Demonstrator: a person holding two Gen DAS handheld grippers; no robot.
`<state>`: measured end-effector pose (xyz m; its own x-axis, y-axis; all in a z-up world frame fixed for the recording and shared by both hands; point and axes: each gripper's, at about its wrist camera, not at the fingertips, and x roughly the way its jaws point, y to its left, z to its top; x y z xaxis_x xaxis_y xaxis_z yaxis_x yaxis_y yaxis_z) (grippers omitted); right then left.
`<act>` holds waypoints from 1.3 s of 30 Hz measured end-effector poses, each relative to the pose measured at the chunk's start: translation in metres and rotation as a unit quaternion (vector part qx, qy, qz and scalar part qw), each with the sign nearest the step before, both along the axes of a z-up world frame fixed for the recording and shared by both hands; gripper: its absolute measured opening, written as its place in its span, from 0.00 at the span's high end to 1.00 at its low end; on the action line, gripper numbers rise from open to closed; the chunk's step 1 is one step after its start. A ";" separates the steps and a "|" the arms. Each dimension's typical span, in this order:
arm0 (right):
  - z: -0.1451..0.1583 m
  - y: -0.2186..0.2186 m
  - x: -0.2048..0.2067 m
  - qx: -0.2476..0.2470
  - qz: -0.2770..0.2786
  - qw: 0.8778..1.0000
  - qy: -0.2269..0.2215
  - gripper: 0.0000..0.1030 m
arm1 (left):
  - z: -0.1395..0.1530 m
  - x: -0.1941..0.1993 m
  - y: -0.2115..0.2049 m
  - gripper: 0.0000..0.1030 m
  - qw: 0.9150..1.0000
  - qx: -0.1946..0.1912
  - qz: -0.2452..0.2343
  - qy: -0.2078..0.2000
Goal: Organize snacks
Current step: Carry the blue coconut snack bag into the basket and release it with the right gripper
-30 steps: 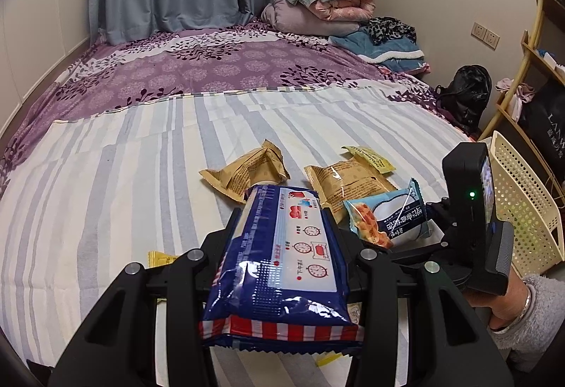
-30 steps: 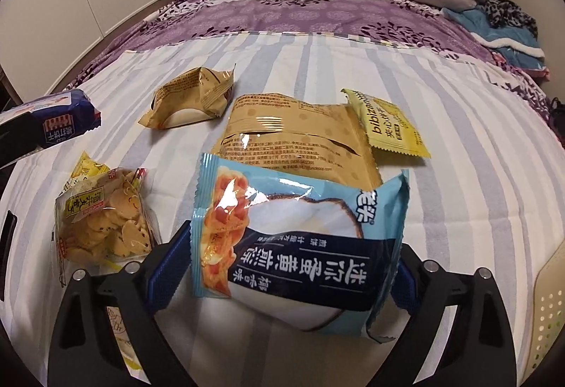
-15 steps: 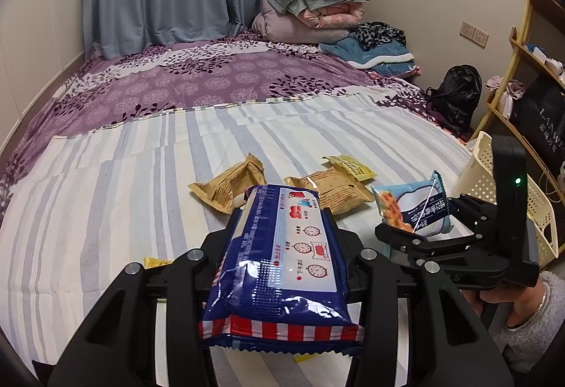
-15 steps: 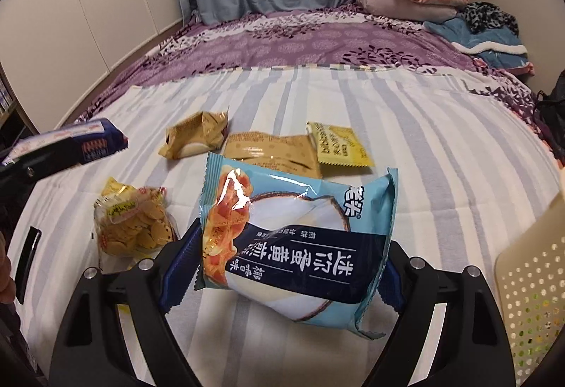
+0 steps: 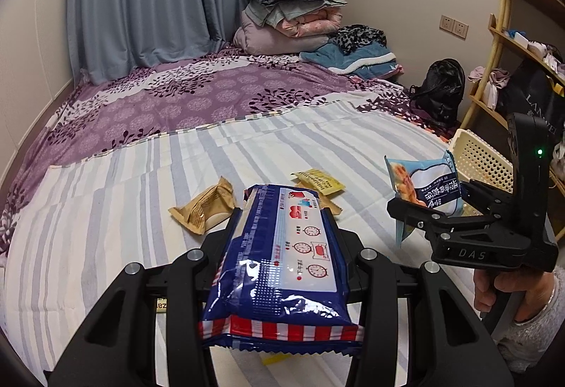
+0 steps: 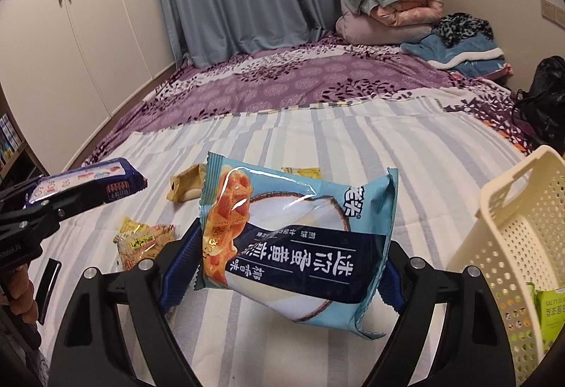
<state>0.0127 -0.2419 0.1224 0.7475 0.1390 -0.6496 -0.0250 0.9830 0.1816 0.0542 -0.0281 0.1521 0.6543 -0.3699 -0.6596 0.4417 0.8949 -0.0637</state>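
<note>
The light-blue egg-roll pack (image 6: pixel 296 238) is clamped in the right gripper (image 6: pixel 282 267), lifted beside the cream basket (image 6: pixel 512 228); the left gripper (image 5: pixel 279 245) clamps a navy biscuit pack (image 5: pixel 282 263). Several snacks remain on the bed (image 5: pixel 106 192), a green packet (image 6: pixel 549 313) already basketed
</note>
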 end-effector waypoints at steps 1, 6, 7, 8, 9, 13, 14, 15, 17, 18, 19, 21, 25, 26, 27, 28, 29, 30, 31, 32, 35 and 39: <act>0.002 -0.004 -0.002 0.002 -0.003 1.000 -0.004 0.19 | 0.002 -0.002 -0.004 0.57 1.000 0.001 -0.003 -0.002; 0.017 -0.031 -0.017 0.014 -0.031 0.999 -0.027 0.19 | 0.012 -0.008 -0.028 0.57 1.000 0.007 -0.021 -0.011; 0.021 -0.038 -0.021 0.015 -0.040 0.999 -0.032 0.19 | 0.014 -0.010 -0.032 0.57 1.000 0.008 -0.026 -0.013; 0.024 -0.045 -0.025 0.016 -0.048 0.998 -0.036 0.19 | 0.016 -0.011 -0.038 0.57 0.999 0.009 -0.031 -0.015; 0.027 -0.054 -0.029 0.018 -0.058 0.997 -0.041 0.19 | 0.017 -0.013 -0.042 0.57 0.999 0.009 -0.035 -0.016; 0.036 -0.085 -0.047 0.018 -0.092 0.994 -0.053 0.18 | 0.023 -0.019 -0.066 0.57 0.998 0.012 -0.057 -0.023; 0.038 -0.093 -0.051 0.017 -0.100 0.993 -0.055 0.18 | 0.024 -0.020 -0.071 0.57 0.998 0.013 -0.062 -0.024; 0.040 -0.101 -0.056 0.016 -0.108 0.992 -0.057 0.18 | 0.025 -0.022 -0.076 0.57 0.997 0.013 -0.067 -0.026; 0.043 -0.117 -0.067 0.013 -0.125 0.990 -0.059 0.18 | 0.027 -0.024 -0.087 0.57 0.997 0.014 -0.077 -0.028; 0.043 -0.126 -0.073 0.012 -0.135 0.989 -0.059 0.18 | 0.028 -0.025 -0.094 0.57 0.996 0.014 -0.083 -0.028; 0.044 -0.135 -0.078 0.012 -0.143 0.988 -0.058 0.18 | 0.029 -0.025 -0.099 0.57 0.996 0.015 -0.087 -0.029; 0.044 -0.151 -0.089 0.016 -0.159 0.985 -0.057 0.18 | 0.030 -0.027 -0.110 0.57 0.995 0.017 -0.097 -0.030; 0.039 -0.182 -0.109 0.022 -0.191 0.980 -0.048 0.18 | 0.032 -0.031 -0.134 0.57 0.992 0.021 -0.119 -0.032; 0.038 -0.190 -0.114 0.023 -0.199 0.979 -0.045 0.18 | 0.032 -0.031 -0.140 0.57 0.991 0.023 -0.124 -0.032; 0.036 -0.195 -0.118 0.025 -0.205 0.978 -0.043 0.18 | 0.033 -0.033 -0.146 0.57 0.991 0.024 -0.130 -0.033; 0.034 -0.202 -0.123 0.027 -0.212 0.976 -0.040 0.18 | 0.033 -0.034 -0.152 0.57 0.990 0.025 -0.136 -0.033; 0.032 -0.207 -0.126 0.030 -0.217 0.975 -0.037 0.18 | 0.034 -0.035 -0.157 0.57 0.989 0.026 -0.142 -0.034; 0.030 -0.213 -0.130 0.033 -0.222 0.974 -0.032 0.17 | 0.034 -0.036 -0.163 0.57 0.988 0.027 -0.147 -0.034; 0.029 -0.217 -0.133 0.035 -0.226 0.973 -0.029 0.17 | 0.034 -0.037 -0.169 0.57 0.987 0.029 -0.153 -0.034; 0.027 -0.221 -0.136 0.033 -0.230 0.972 -0.022 0.16 | 0.034 -0.038 -0.174 0.57 0.986 0.030 -0.159 -0.035; 0.023 -0.231 -0.146 0.033 -0.245 0.969 -0.014 0.12 | 0.034 -0.043 -0.192 0.57 0.983 0.033 -0.176 -0.035; 0.025 -0.241 -0.158 0.033 -0.256 0.966 -0.031 0.09 | 0.032 -0.049 -0.215 0.57 0.979 0.037 -0.196 -0.032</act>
